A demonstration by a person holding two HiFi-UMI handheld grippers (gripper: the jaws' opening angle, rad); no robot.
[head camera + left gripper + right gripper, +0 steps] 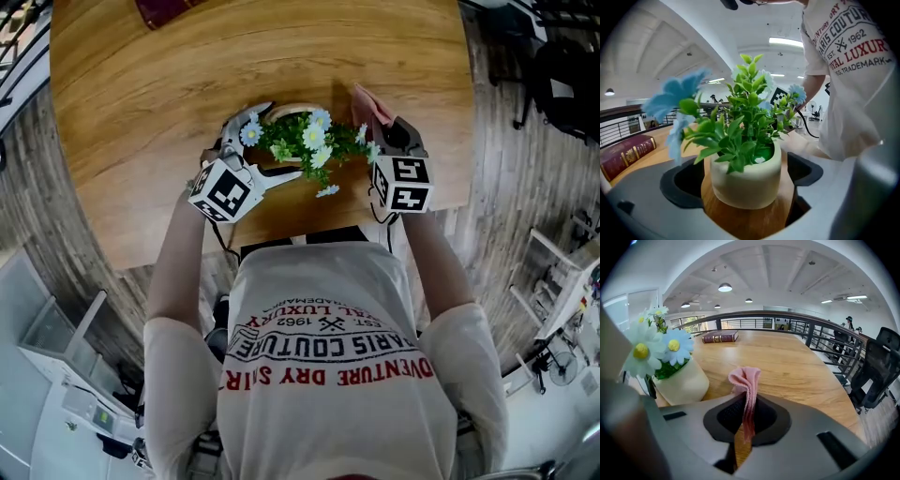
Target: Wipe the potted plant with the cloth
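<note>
Potted plant (305, 141) sits on the wooden table (159, 84) between the left gripper's (272, 145) wide-open, untouching jaws, the right gripper (392, 131) just beside it pinching the pink cloth (367, 101); next, I'd guess, steady the pot and bring the cloth to the leaves.

Left tongs (277, 142) straddle the potted plant (311, 142) on the tabletop (169, 75); right tongs (387, 129) pinch a pink cloth (367, 102) beside it.

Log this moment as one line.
left gripper: open, cream pot between jaws, ungripped | right gripper: shut on pink cloth | cloth apart from pot
</note>
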